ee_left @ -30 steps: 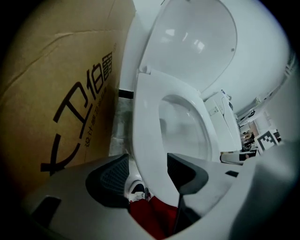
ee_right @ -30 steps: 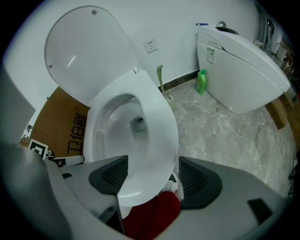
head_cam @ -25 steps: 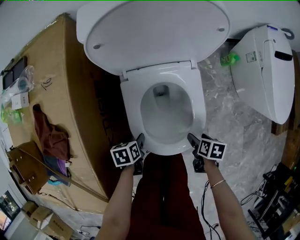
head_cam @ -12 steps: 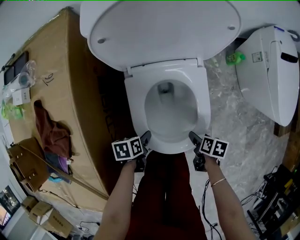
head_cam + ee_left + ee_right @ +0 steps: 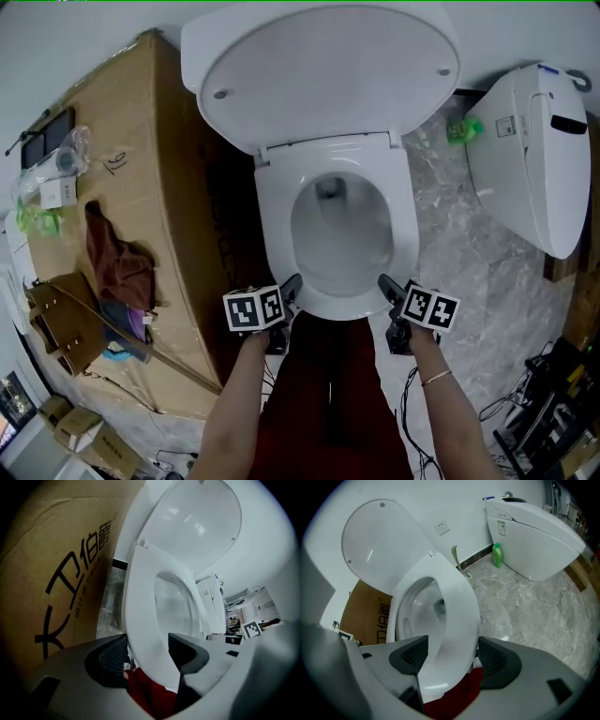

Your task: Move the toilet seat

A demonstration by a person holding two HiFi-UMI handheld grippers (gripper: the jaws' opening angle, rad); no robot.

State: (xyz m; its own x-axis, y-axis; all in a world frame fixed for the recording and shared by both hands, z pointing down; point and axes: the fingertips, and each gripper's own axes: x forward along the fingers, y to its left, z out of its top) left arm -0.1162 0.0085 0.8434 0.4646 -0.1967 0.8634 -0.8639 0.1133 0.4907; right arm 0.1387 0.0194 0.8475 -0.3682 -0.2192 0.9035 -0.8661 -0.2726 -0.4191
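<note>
Straddling the glossy white, oval toilet seat (image 5: 274,230) at its front rim, the left gripper (image 5: 147,657), its jaws just eased wider, and the right gripper (image 5: 452,657) press ribbed dark pads against the rim's inner and outer edges. The seat lies over the bowl, with the smooth rounded lid (image 5: 328,75) raised behind it.

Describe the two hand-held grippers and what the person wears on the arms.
The left hand-held gripper and right hand-held gripper match: smooth grey bodies, two dark jaws with ridged pads, and a white cube carrying black square markers on top. No sleeves show on the forearms; a thin bracelet circles the right wrist.
</note>
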